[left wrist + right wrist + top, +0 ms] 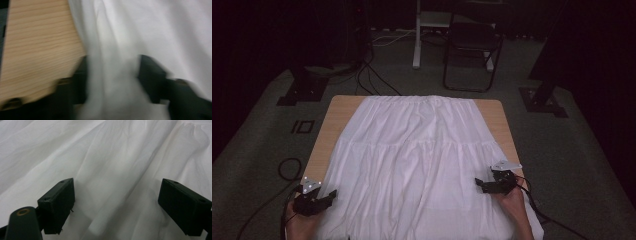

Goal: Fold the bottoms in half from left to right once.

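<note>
A white skirt [412,165] is spread flat over the wooden table [339,107], with the gathered waistband at the far end and the hem hanging over the near edge. The cloth is judged to be light, thin and very soft, so it will sag and wrinkle when lifted, and it may slip from a shallow grip. At the near left edge, a bunched fold is seen between the jaws of the left gripper [113,75], which seem to be closed on it. The right gripper [116,202] is held wide above the cloth, gripping nothing. A hold on the side edges, with a thick fold taken, is advised.
</note>
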{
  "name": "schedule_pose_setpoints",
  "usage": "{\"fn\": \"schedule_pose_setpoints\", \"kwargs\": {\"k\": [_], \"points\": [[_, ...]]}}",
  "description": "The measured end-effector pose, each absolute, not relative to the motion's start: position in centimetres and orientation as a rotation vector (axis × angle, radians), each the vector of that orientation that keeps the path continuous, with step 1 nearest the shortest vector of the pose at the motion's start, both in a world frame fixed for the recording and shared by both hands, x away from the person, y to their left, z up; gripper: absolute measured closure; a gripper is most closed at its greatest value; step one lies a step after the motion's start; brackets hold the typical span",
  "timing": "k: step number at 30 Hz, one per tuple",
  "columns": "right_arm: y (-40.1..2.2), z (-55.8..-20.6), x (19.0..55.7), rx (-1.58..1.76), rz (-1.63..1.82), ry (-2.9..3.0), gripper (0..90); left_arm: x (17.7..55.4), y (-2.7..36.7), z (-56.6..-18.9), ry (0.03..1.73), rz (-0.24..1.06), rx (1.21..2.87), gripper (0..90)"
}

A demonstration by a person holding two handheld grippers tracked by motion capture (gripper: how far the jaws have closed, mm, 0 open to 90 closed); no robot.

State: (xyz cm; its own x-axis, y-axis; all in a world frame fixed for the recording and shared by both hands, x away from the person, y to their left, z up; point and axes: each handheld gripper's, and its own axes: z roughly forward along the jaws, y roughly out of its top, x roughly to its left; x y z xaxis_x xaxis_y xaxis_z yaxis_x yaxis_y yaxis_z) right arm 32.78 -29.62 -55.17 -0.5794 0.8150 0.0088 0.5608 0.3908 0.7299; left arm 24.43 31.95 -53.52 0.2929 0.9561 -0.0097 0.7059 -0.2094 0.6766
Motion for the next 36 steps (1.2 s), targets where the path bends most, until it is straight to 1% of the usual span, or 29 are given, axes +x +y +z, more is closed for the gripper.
{"fn": "schedule_pose_setpoints", "kwargs": {"k": [1, 2, 3, 4, 6, 8, 9, 11, 12, 15, 18, 23, 27, 28, 30, 31, 32, 34, 35, 36], "points": [[-29.6, -55.2, 32.7, 1.197, 1.004, 2.300, 14.3, 24.5, 31.9, -53.5, 1.474, 0.553, 1.991, 69.6], [-29.6, -55.1, 32.6, 1.199, 1.008, 2.296, 17.7, 24.6, 31.9, -53.5, 1.461, 0.533, 1.993, 79.3], [-29.6, -55.1, 32.4, 1.199, 1.023, 2.291, 24.2, 24.6, 31.8, -53.5, 1.459, 0.529, 1.992, 84.9], [-29.7, -54.9, 32.3, 1.206, 1.047, 2.294, 30.3, 24.6, 31.7, -53.5, 1.455, 0.533, 1.998, 85.9], [-30.3, -54.0, 31.7, 1.220, 1.130, 2.270, 31.8, 24.6, 31.8, -53.5, 1.450, 0.530, 2.002, 86.5], [-31.4, -52.5, 30.8, 1.227, 1.165, 2.179, 30.1, 24.6, 32.1, -53.6, 1.449, 0.510, 1.984, 86.4], [-32.0, -51.9, 30.3, 1.237, 1.149, 2.133, 26.3, 24.6, 32.3, -53.6, 1.444, 0.497, 1.973, 86.4], [-33.3, -51.2, 29.6, 1.274, 1.065, 2.067, 16.0, 24.6, 32.5, -53.7, 1.437, 0.486, 1.967, 86.5], [-33.9, -51.3, 29.5, 1.298, 1.007, 2.061, 13.3, 24.6, 32.4, -53.7, 1.435, 0.489, 1.971, 86.4], [-35.3, -52.8, 28.8, 1.378, 0.912, 2.066, 11.1, 24.6, 32.3, -53.6, 1.435, 0.497, 1.981, 86.4], [-36.1, -54.1, 28.6, 1.440, 0.882, 2.101, 10.5, 24.7, 32.3, -53.6, 1.434, 0.499, 1.985, 86.4], [-36.4, -54.9, 27.8, 1.453, 0.878, 2.135, 10.7, 24.8, 32.3, -53.6, 1.431, 0.506, 1.987, 86.4], [-36.1, -55.1, 26.8, 1.409, 0.911, 2.147, 14.5, 25.0, 32.3, -53.5, 1.433, 0.537, 2.005, 86.4], [-35.9, -55.1, 26.6, 1.412, 0.918, 2.136, 17.2, 25.0, 32.2, -53.4, 1.434, 0.550, 2.017, 86.5], [-35.7, -55.0, 26.2, 1.408, 0.925, 2.130, 27.9, 25.2, 32.3, -53.2, 1.436, 0.571, 2.022, 86.6], [-35.6, -54.9, 26.2, 1.407, 0.925, 2.129, 37.6, 25.3, 32.5, -53.1, 1.434, 0.579, 2.016, 86.6], [-35.5, -54.7, 26.2, 1.399, 0.932, 2.134, 52.5, 25.4, 32.7, -52.9, 1.436, 0.584, 2.004, 86.6], [-35.5, -54.5, 26.3, 1.392, 0.939, 2.142, 75.1, 25.6, 33.1, -52.4, 1.437, 0.596, 1.973, 86.7], [-35.4, -54.5, 26.4, 1.397, 0.943, 2.147, 83.2, 25.7, 33.4, -52.1, 1.433, 0.608, 1.963, 86.7], [-35.4, -54.5, 26.6, 1.399, 0.953, 2.151, 85.8, 25.8, 33.5, -51.9, 1.431, 0.623, 1.955, 86.8]]}}
